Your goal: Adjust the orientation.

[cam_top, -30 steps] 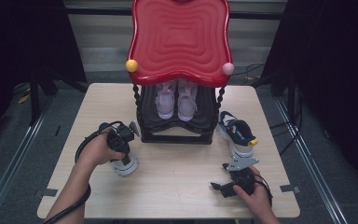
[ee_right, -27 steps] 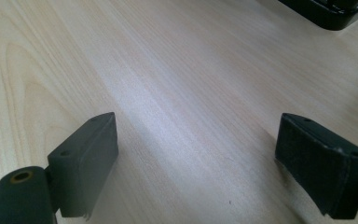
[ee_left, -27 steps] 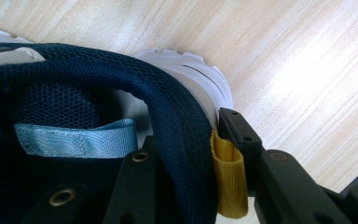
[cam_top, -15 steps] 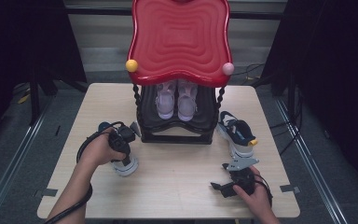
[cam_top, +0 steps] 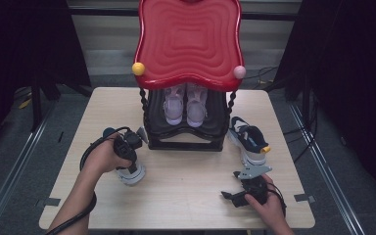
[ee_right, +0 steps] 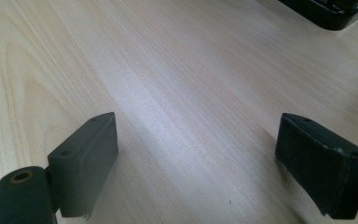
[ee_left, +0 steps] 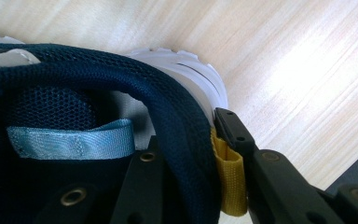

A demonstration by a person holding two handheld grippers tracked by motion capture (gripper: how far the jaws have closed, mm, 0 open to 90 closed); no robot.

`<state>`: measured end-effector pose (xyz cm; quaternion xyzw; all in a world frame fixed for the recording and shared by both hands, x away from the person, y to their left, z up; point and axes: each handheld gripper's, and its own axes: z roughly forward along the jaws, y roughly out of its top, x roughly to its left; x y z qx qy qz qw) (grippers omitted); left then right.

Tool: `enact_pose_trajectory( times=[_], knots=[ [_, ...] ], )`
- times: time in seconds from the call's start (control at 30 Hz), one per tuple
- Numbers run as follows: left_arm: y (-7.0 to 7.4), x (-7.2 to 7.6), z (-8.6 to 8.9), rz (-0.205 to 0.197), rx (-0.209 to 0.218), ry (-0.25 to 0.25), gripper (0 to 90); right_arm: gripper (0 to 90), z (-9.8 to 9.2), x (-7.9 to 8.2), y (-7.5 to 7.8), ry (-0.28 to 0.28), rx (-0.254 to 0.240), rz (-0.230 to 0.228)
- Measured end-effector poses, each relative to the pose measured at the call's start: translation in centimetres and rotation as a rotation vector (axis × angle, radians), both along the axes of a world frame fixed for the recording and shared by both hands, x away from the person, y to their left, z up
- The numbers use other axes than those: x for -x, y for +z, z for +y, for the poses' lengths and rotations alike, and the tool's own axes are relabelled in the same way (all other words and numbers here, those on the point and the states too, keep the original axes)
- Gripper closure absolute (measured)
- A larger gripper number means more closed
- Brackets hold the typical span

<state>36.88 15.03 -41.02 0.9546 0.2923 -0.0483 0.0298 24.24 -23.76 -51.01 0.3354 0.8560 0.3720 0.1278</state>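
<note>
A navy mesh sneaker point(ee_left: 74, 84) with a white sole lies on the table left of the rack, its sole showing in the high view point(cam_top: 131, 176). My left gripper point(ee_left: 186, 140) has just been closing on its heel collar: one jaw sits inside the shoe, the other presses the yellow pull tab point(ee_left: 228, 182) from outside. In the high view the left gripper point(cam_top: 129, 164) points down at that shoe. The matching sneaker point(cam_top: 247, 139) stands right of the rack. Near the table's front right, my right gripper point(ee_right: 200, 140) hangs open over bare wood point(cam_top: 229, 196).
A black shoe rack point(cam_top: 186, 143) with a wavy red top point(cam_top: 188, 44) stands at the table's back middle. A pale pink pair of shoes point(cam_top: 186, 105) sits on its lower shelf. Dark curtains flank the table point(cam_top: 186, 196).
</note>
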Motion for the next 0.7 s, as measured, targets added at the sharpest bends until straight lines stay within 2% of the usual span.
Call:
enact_pose_trajectory(
  times=[0.17, 0.37, 0.43, 0.5, 0.6, 0.67, 0.7],
  knots=[
    [0.7, 0.0, 0.0, 0.0, 0.003, -0.001, 73.7, 12.6, 0.0, 0.0, 0.0, 0.001, 0.0, -0.001],
    [2.2, -0.1, 0.1, -0.012, -0.009, -0.003, 73.7, 12.6, 0.0, 0.0, 0.0, 0.0, 0.0, 0.0],
    [2.9, 0.0, 0.1, -0.019, 0.004, 0.004, 73.7, 12.6, 0.0, 0.0, 0.0, 0.0, 0.0, 0.0],
    [3.8, -0.2, 0.2, -0.02, -0.005, -0.016, 73.7, 12.6, 0.0, 0.0, 0.0, -0.002, -0.002, 0.001],
    [5.1, -0.1, 0.2, -0.046, 0.002, -0.014, 73.7, 12.6, 0.0, 0.0, 0.0, -0.001, -0.002, -0.004],
    [6.3, -0.1, 0.4, -0.055, -0.004, -0.042, 73.6, 12.6, 0.0, 0.0, 0.0, -0.001, -0.002, -0.003],
    [6.7, 0.0, 0.4, -0.065, 0.008, -0.032, 73.6, 12.6, 0.0, 0.0, 0.0, -0.001, -0.002, -0.003]
  ],
)
